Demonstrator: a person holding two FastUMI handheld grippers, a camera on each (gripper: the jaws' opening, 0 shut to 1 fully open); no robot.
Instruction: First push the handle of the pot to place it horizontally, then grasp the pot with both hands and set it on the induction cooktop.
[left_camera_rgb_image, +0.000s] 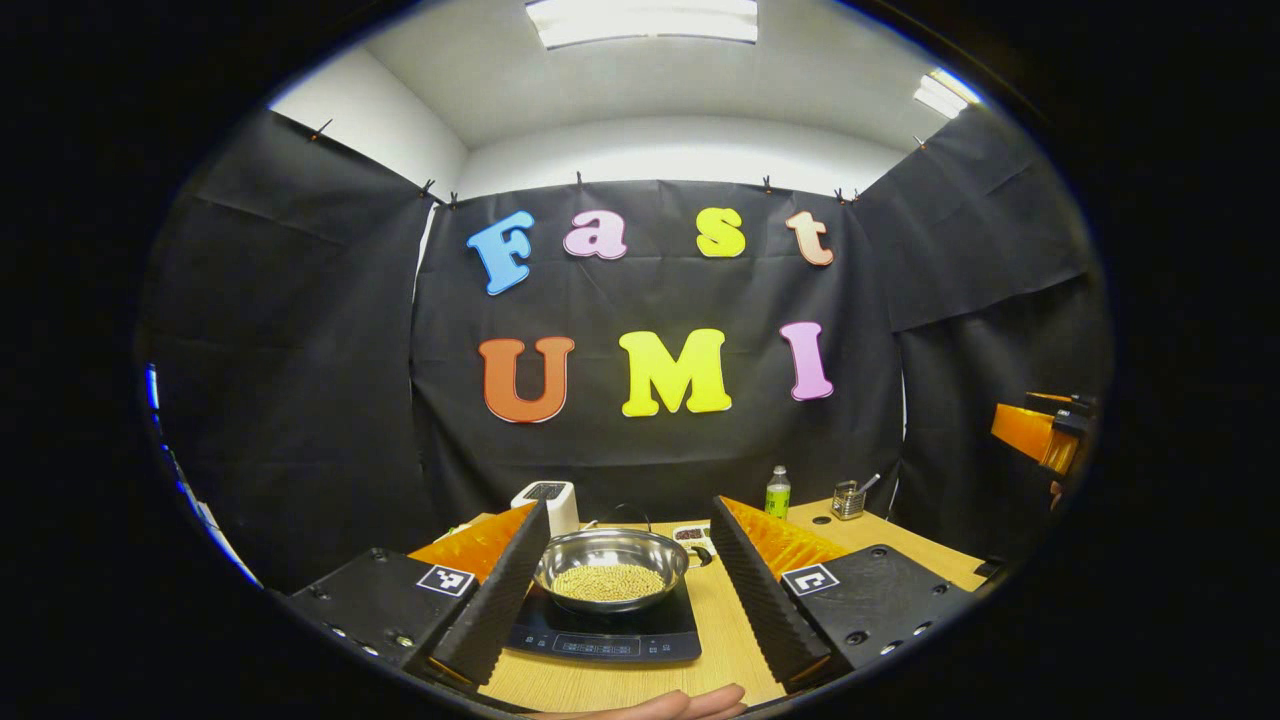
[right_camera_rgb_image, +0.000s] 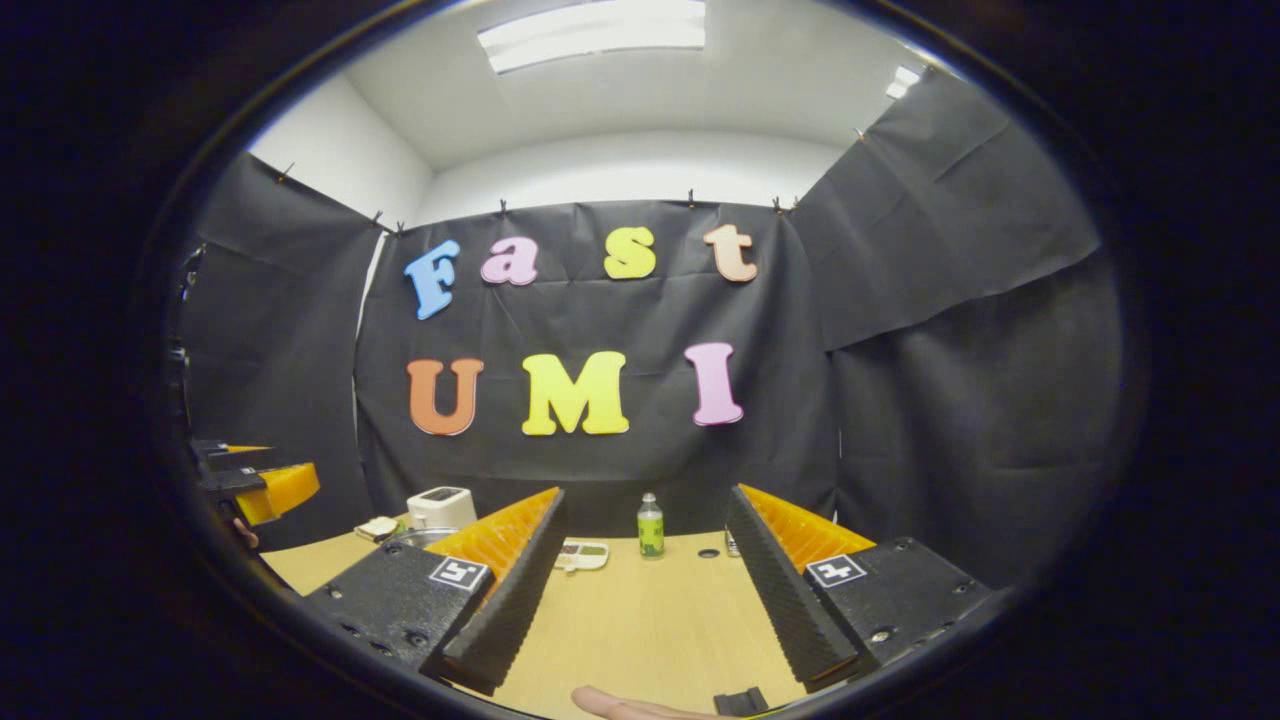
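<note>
The pot (left_camera_rgb_image: 611, 567) sits on the induction cooktop (left_camera_rgb_image: 600, 630), which lies on the wooden table (left_camera_rgb_image: 735, 620) close to its near edge. The pot is shiny metal and is full of small yellow beans. Its thin handle (left_camera_rgb_image: 620, 512) makes an arch over the back rim.

In the left gripper view, the left tongs (left_camera_rgb_image: 615, 590) are spread wide. One finger is on each side of the pot, and neither one touches it. Part of a hand (left_camera_rgb_image: 690, 705) shows at the very bottom, by the near edge of the table.

Behind the pot, near the far edge of the table, stands a white box (left_camera_rgb_image: 550, 503). A small tray (left_camera_rgb_image: 693, 536) lies just to the right of the pot. Farther back are a green bottle (left_camera_rgb_image: 777, 492) and a wire holder (left_camera_rgb_image: 848, 499) with something sticking out of it. The other tongs show far off at the right side, too little to tell how they are set.

In the right gripper view, the right tongs (right_camera_rgb_image: 635, 600) are spread wide too, with only bare table (right_camera_rgb_image: 640, 620) between them. The green bottle (right_camera_rgb_image: 650, 526) stands near the far edge, and the small tray (right_camera_rgb_image: 583, 555) lies just left of it. The white box (right_camera_rgb_image: 441, 508) stands near the far left corner. A bit of the pot's rim (right_camera_rgb_image: 418, 538) peeks out just in front of it. A fingertip (right_camera_rgb_image: 610, 705) shows at the bottom.
</note>
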